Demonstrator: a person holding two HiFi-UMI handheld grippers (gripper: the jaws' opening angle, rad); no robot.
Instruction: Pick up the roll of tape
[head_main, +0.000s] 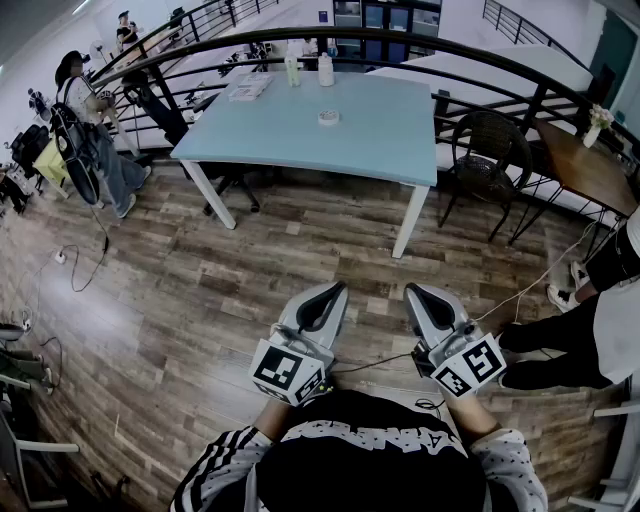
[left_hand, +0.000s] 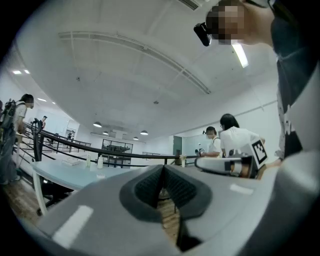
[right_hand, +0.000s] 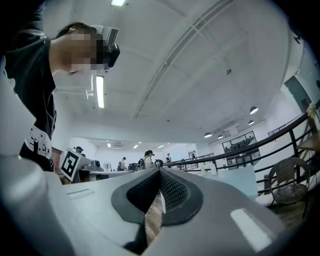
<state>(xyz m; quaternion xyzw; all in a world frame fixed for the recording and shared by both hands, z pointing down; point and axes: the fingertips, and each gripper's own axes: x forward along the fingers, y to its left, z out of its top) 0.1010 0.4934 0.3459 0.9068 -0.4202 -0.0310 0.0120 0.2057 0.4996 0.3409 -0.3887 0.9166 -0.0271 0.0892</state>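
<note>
Left gripper (head_main: 336, 290): you are holding it close to your body, jaws pressed together on nothing, tips pointing toward 12 o'clock.
Right gripper (head_main: 413, 291): you are carrying it just beside the left one, jaws likewise closed tight and empty.
Table (head_main: 390, 135): it is standing well ahead of you at 12 o'clock, across the wooden floor (head_main: 200, 290).
Bottles (head_main: 325, 70): two are standing near the far edge, at 12 o'clock from the tape.
Roll of tape (head_main: 328, 118): it is lying near the table's middle, well apart from both grippers.
Step in hand: you are likely just starting the approach. Be walking up first, spreading one gripper's jaws before reaching, then closing the pads across the roll's wall.
Hard to make out: the roll is showing too small to judge its width or hole, and neither gripper view is showing it clearly.
</note>
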